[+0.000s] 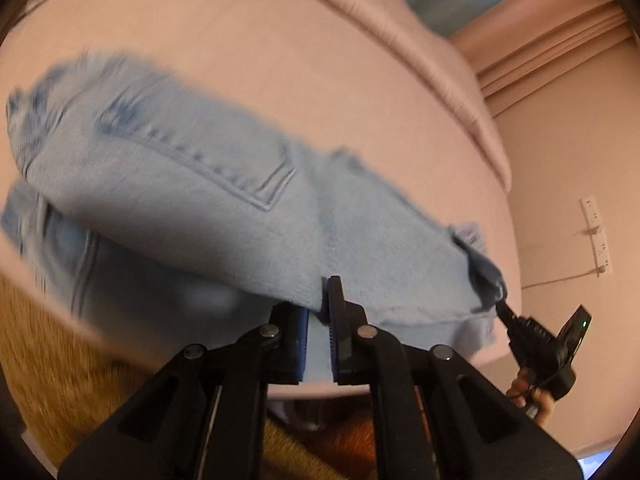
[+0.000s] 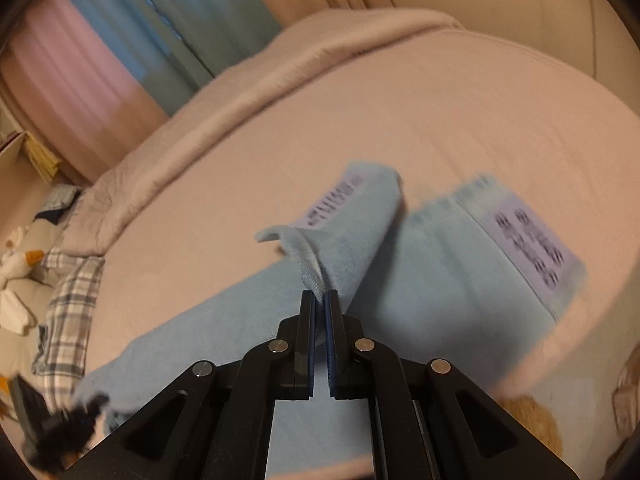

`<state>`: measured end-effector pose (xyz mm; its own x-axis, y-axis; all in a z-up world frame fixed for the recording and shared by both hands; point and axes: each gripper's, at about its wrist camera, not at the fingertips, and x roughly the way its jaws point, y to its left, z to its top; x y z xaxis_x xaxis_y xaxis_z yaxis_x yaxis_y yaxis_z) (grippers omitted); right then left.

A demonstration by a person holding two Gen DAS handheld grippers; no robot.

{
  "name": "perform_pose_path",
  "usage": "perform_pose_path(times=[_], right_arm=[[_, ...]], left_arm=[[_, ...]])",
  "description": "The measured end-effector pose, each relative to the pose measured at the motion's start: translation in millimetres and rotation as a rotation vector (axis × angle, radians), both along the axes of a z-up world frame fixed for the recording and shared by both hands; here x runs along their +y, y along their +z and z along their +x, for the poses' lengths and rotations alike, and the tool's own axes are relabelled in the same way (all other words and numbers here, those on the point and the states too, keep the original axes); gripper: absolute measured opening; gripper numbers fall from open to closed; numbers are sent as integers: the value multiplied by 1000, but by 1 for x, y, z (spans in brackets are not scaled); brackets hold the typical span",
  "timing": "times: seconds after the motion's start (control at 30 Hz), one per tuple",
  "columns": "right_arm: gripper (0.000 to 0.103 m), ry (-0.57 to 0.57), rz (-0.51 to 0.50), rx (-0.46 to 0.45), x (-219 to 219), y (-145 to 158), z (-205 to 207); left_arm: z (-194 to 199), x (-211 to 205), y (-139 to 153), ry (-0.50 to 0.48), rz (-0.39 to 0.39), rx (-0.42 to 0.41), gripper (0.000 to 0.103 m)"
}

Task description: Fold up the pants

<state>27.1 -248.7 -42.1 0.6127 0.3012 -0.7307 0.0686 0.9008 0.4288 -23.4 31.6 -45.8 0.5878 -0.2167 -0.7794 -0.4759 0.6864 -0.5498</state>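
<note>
Your left gripper (image 1: 324,292) reaches forward and slightly up over the near edge of the bed (image 1: 280,80), fingers clamped on a fold of the jeans (image 1: 192,184). The denim is pinched between the blue pads (image 1: 334,320), and the cloth spreads away ahead and to the left, back pocket (image 1: 208,148) uppermost, partly lifted off the sheet. The view is blurred.

Your right gripper (image 2: 320,298) also points forward across the bed, its jaws closed tight on a raised hem edge of the jeans. In the left view it shows at the far right, your hand (image 1: 532,394) below it, nipping the cloth's right corner. A leg lies flat beyond the fingers, with a paper label (image 2: 532,248) to the right. A plaid cloth (image 2: 68,308) lies at the left edge.
</note>
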Motion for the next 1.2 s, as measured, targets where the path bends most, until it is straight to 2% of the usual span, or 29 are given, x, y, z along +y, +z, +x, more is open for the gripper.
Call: perform_pose_path(times=[0.07, 0.2, 0.23, 0.27, 0.3, 0.33, 0.37, 0.47, 0.53, 0.63, 0.73, 0.8, 0.93, 0.97, 1.07, 1.13, 1.2], right_arm=[[5, -8, -15, 44, -2, -14, -1], [5, -22, -34, 101, -2, -32, 5], [5, -23, -37, 101, -1, -32, 6], [5, -22, -37, 98, 0, -30, 7], [5, -20, -35, 90, 0, -28, 7], [5, -19, -32, 82, 0, -25, 8], [5, -17, -29, 78, 1, -24, 8], [5, -16, -37, 75, 3, -23, 10], [5, -19, -40, 77, 5, -23, 10], [5, -15, -37, 60, 2, -19, 6], [5, -15, -44, 58, 0, -17, 3], [5, -27, -59, 78, -4, -22, 2], [5, -33, -64, 137, -8, -37, 5], [5, -24, -82, 150, -6, -39, 7], [7, 22, -225, 163, 10, -32, 13], [18, 37, -280, 135, 19, -22, 14], [50, 63, -323, 101, 28, -14, 19]], left_arm=[[-7, -2, -14, 8, 3, 43, 9], [-15, 9, -29, 44, -59, 88, 18], [-18, 15, -27, 69, -54, 86, 32], [-25, 24, -22, 110, -23, 76, 40], [-30, 31, -18, 144, 11, 67, 57], [-37, 40, -12, 188, 63, 47, 68], [-35, 48, -7, 210, 92, 32, 69], [-38, 67, -5, 241, 124, 22, 63], [-39, 82, -8, 269, 89, 41, 32], [-42, 79, -3, 223, 86, 31, 11], [-53, 67, 4, 161, 137, 50, 11], [-56, 67, -5, 147, 108, 98, 11], [-61, 78, -32, 190, 26, 147, 17], [-59, 77, -34, 187, 29, 154, 17], [-50, 71, -31, 163, 83, 184, 18], [-45, 70, -30, 158, 102, 196, 19], [-44, 69, -32, 164, 97, 193, 19]])
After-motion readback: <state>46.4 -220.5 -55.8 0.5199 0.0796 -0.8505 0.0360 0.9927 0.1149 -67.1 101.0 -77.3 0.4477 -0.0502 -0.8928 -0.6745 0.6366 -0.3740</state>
